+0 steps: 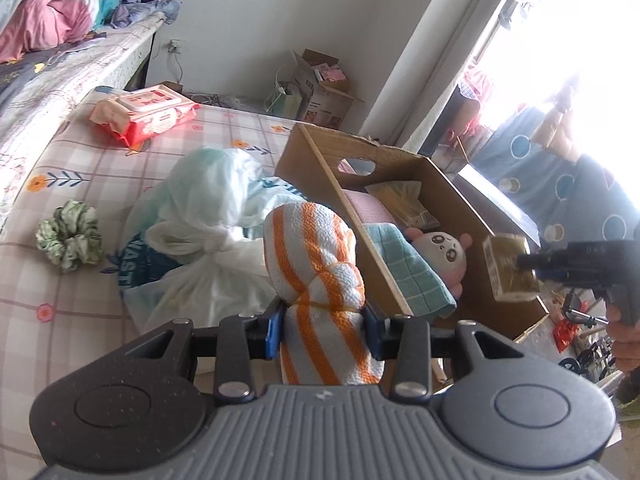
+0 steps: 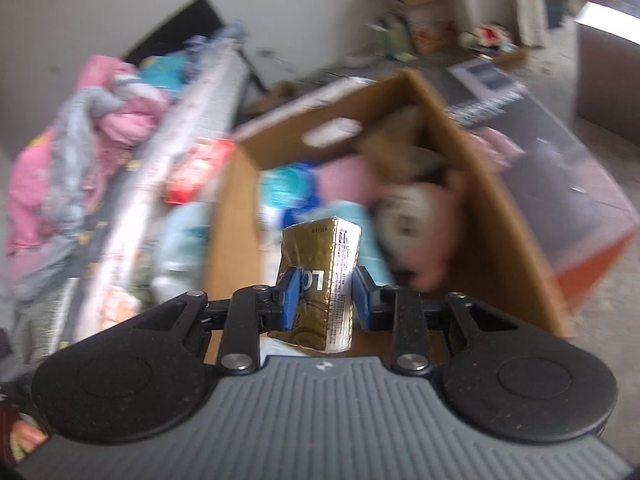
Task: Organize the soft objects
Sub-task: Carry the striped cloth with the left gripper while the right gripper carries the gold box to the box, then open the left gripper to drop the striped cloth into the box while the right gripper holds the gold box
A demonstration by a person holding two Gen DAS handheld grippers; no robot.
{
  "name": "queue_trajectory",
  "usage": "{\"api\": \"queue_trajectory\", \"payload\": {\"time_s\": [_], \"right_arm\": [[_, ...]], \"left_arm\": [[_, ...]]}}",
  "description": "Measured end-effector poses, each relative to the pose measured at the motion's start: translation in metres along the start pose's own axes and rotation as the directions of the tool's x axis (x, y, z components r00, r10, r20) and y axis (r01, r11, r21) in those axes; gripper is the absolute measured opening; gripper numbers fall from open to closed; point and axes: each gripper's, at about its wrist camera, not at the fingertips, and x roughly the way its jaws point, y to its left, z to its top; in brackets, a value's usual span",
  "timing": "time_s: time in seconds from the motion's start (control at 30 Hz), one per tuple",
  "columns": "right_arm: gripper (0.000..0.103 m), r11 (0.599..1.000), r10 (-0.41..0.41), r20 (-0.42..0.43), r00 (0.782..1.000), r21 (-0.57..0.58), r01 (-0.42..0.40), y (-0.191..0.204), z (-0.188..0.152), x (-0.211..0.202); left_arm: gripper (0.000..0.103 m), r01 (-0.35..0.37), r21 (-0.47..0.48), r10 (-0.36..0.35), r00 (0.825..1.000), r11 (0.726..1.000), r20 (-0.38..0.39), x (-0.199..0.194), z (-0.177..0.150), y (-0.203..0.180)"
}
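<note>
Gold pack (image 2: 320, 280) lettered "Lo", clamped between right gripper (image 2: 325, 296) pads above box (image 2: 492, 200), left gripper (image 1: 324, 330) squeezing striped towel (image 1: 316, 264) mid-roll

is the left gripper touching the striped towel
Touching. The left wrist view shows the left gripper with both blue pads pressed into the orange-and-white striped towel, pinching it in at the waist.

Daylight floods in from the window (image 1: 560, 52) at the upper right of the left wrist view, blown out to white glare there, leaving the bed (image 1: 60, 184) evenly lit with soft shadows. The right wrist view is smeared by motion blur (only the gold packet (image 2: 320, 280) stays sharp). Fisheye curvature bends both edges.
</note>
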Motion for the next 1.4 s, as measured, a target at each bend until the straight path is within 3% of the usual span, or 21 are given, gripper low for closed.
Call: {"api": "queue_trajectory", "payload": {"time_s": [0.13, 0.37, 0.6, 0.83, 0.97, 1.0, 1.07, 1.2, 1.4], "right_arm": [[0.028, 0.998, 0.031, -0.013, 0.999, 0.053, -0.030, -0.030, -0.008, 0.004], [0.028, 0.985, 0.112, 0.062, 0.992, 0.124, -0.119, -0.036, -0.011, -0.009], [0.028, 0.973, 0.103, 0.192, 0.976, 0.186, -0.139, -0.068, -0.025, -0.056], [0.028, 0.955, 0.038, 0.313, 0.949, 0.268, -0.126, -0.113, -0.049, -0.105], [0.029, 0.944, 0.005, 0.340, 0.940, 0.308, -0.117, -0.135, -0.066, -0.121], [0.029, 0.942, 0.000, 0.341, 0.940, 0.316, -0.115, -0.139, -0.068, -0.122], [0.029, 0.937, -0.002, 0.340, 0.941, 0.329, -0.116, -0.146, -0.073, -0.122], [0.029, 0.933, 0.005, 0.329, 0.944, 0.339, -0.123, -0.152, -0.076, -0.115], [0.029, 0.938, 0.046, 0.324, 0.945, 0.311, -0.152, -0.143, -0.065, -0.104]], "left_arm": [[0.041, 0.018, 0.009, -0.017, 1.000, 1.000, -0.022, 0.008, 0.006, -0.011], [0.041, 0.127, 0.035, -0.123, 0.989, 0.991, -0.087, 0.035, 0.033, -0.051], [0.041, 0.208, -0.044, -0.213, 0.956, 0.977, -0.202, 0.099, 0.055, -0.089], [0.041, 0.248, -0.028, -0.245, 0.923, 0.968, -0.296, 0.171, 0.061, -0.155], [0.044, 0.279, -0.012, -0.269, 0.913, 0.960, -0.308, 0.199, 0.056, -0.191], [0.051, 0.273, -0.018, -0.264, 0.910, 0.962, -0.319, 0.209, 0.053, -0.196], [0.060, 0.249, -0.052, -0.251, 0.905, 0.967, -0.343, 0.228, 0.045, -0.200], [0.060, 0.227, -0.154, -0.271, 0.878, 0.962, -0.395, 0.249, 0.035, -0.190], [0.062, 0.223, -0.142, -0.259, 0.903, 0.964, -0.342, 0.229, 0.046, -0.174]]}}
